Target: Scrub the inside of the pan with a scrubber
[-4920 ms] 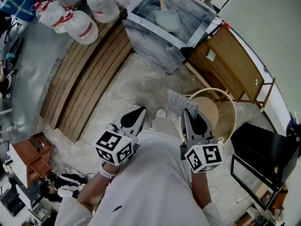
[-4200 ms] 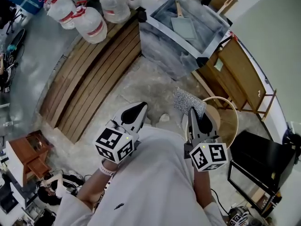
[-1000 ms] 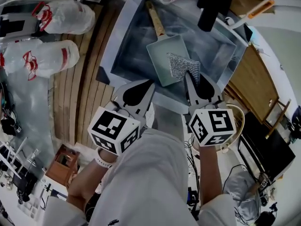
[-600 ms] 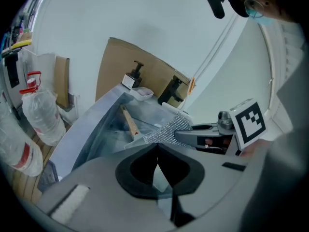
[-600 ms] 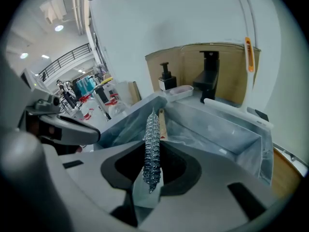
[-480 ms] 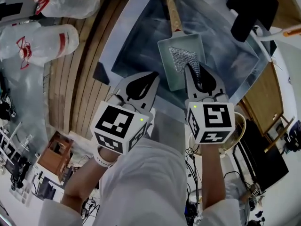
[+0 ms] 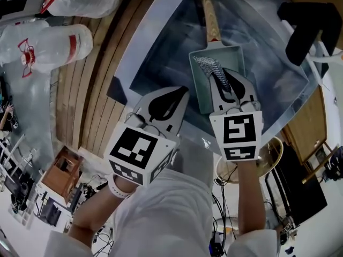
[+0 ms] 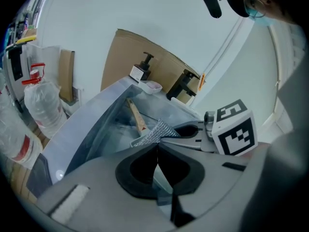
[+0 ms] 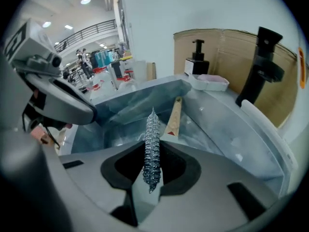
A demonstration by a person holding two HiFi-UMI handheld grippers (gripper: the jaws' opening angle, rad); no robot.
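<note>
— What is my left tool (image 7: 179,93) doing?
— You are holding it closed tight and empty, by the rim of the sink (image 7: 147,33).
— And my right tool (image 7: 225,79)?
— You are pinching the scrubber (image 7: 208,66) with it, over the pan (image 7: 236,60) lying in the sink.

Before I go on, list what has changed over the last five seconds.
The person walked from the floor to the sink; the right gripper brought the scrubber over the pan lying in it. Unchanged: the scrubber stays clamped in the right gripper, and the left gripper is shut and empty.
</note>
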